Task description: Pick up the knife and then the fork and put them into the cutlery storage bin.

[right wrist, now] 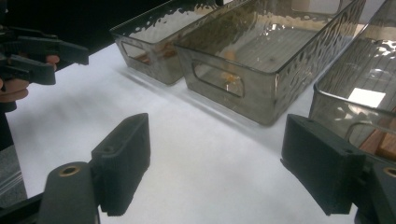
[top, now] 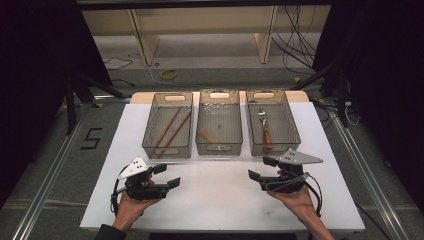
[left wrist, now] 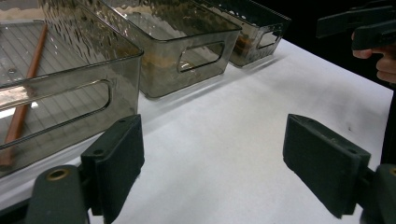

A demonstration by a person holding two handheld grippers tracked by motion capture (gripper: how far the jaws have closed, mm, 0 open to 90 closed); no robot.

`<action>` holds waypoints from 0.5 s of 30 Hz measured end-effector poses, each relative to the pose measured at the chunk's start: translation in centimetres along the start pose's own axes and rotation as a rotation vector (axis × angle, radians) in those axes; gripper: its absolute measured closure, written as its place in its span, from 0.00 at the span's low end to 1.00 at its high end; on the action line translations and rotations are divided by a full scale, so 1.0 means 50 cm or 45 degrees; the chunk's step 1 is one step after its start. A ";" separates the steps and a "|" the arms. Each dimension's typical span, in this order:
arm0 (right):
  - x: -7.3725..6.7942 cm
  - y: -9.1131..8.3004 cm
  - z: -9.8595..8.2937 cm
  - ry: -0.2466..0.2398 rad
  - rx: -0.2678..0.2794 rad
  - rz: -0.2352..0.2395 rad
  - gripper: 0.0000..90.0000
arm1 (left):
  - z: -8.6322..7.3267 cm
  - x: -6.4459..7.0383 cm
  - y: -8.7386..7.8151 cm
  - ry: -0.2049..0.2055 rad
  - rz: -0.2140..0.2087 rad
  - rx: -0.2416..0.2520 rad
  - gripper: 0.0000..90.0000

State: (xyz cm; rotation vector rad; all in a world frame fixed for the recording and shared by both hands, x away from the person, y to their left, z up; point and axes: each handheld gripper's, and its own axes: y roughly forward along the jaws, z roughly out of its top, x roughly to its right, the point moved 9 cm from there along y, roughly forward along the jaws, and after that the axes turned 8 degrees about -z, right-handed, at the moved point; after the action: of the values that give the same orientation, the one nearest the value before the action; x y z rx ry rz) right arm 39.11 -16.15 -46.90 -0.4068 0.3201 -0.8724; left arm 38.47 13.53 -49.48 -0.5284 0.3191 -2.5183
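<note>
From the high view we see the left gripper (top: 167,176) and right gripper (top: 262,168) held above the white table (top: 220,195), jaws apart, holding nothing, near three smoky bins: chopsticks (top: 170,131) left, a fork (top: 264,129) right, perhaps a small wooden piece in the middle bin (top: 219,145). Our left gripper view shows wide jaws beside the chopstick bin (left wrist: 70,88). Our right gripper view shows wide jaws near the fork bin (right wrist: 355,98).

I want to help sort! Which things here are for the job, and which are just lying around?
For the job: left gripper, right gripper, three bins, chopsticks, fork.
Lying about: yellow ring, floor cables.
</note>
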 end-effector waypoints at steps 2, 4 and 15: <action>0.000 -0.006 -0.007 -0.001 0.009 -0.002 0.27 | 0.000 0.001 0.000 -0.002 -0.003 -0.001 0.22; 0.001 -0.010 -0.014 0.003 0.011 -0.010 0.27 | -0.001 0.001 0.000 0.001 -0.006 -0.006 0.22; -0.001 -0.025 -0.042 0.011 0.008 -0.032 0.26 | -0.003 0.005 0.001 -0.001 -0.018 -0.013 0.22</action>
State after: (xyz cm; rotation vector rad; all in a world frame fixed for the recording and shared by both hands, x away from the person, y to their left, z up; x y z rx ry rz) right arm 37.35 -17.28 -48.15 -0.4022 0.3203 -0.9000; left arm 38.25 13.38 -49.55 -0.5372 0.3288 -2.5314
